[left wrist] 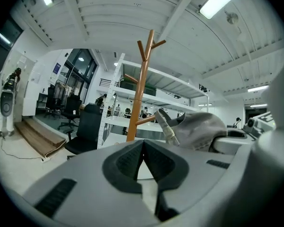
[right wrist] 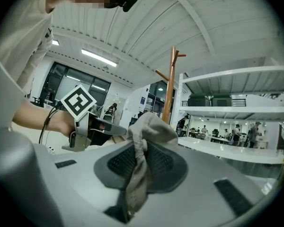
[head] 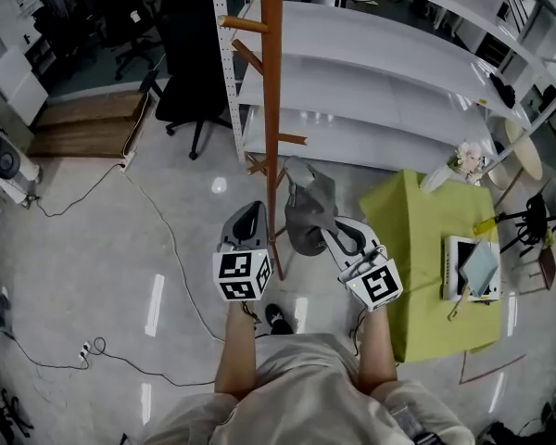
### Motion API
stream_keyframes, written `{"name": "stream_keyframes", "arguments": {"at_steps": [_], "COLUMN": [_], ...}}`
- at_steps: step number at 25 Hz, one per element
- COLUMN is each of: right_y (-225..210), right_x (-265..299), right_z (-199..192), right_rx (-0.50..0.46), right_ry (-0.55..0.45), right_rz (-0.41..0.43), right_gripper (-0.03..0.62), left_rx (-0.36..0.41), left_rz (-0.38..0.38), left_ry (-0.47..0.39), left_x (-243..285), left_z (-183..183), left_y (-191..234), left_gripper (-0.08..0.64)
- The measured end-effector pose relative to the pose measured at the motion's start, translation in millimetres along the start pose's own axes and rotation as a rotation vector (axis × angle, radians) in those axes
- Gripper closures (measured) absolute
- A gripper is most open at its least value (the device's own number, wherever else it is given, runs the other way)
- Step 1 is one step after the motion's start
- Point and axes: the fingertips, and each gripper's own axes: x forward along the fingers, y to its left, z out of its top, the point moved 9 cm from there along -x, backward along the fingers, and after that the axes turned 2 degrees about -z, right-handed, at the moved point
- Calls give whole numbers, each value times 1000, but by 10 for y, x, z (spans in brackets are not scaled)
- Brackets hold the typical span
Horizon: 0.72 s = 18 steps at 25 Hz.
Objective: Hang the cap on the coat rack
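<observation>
The wooden coat rack (head: 271, 109) stands straight ahead on the glossy floor, with short pegs up its pole. A grey cap (head: 309, 209) hangs just right of the pole, and my right gripper (head: 337, 231) is shut on its fabric. In the right gripper view a bunched fold of the cap (right wrist: 141, 161) runs between the jaws, with the coat rack (right wrist: 169, 86) rising behind it. My left gripper (head: 247, 211) is held left of the pole, apart from the cap, jaws together and empty. Its own view shows the cap (left wrist: 201, 128) to the right and the coat rack (left wrist: 141, 91) ahead.
White metal shelving (head: 380, 72) stands behind the rack. A black office chair (head: 191, 58) is at the back left, beside a low wooden platform (head: 83, 123). A green-covered table (head: 417, 248) with a tablet is on the right. Cables (head: 167, 239) trail across the floor.
</observation>
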Motion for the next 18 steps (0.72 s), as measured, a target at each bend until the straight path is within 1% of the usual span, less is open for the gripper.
{"name": "stream_keyframes", "arguments": {"at_steps": [1, 3, 5, 7, 9, 13, 15, 18], "right_y": [-40, -128, -214, -298, -358, -488, -538, -603], "right_x": [45, 111, 157, 180, 191, 209, 243, 322], "right_z": [91, 238, 322, 323, 294, 367, 441, 464], "right_rx": [-19, -17, -2, 8, 6, 9, -1, -38], "right_ry": [-39, -66, -62, -34, -11, -47, -64, -53], "right_rz": [10, 12, 2, -2, 7, -3, -10, -12], "right_gripper": [544, 545, 543, 543, 543, 545, 545, 544], "left_rx": [-2, -6, -14, -25, -47, -86, -101, -123], "left_rz": [-6, -20, -33, -39, -31, -17, -13, 16], "left_ry": [-1, -5, -10, -9, 3, 35, 29, 21], "left_x": [53, 151, 242, 318, 359, 372, 351, 340], "left_z": [32, 101, 135, 111, 16, -174, -197, -237], "left_y": [22, 57, 100, 167, 256, 365, 411, 552], "left_gripper": [552, 552, 552, 552, 552, 552, 552, 552]}}
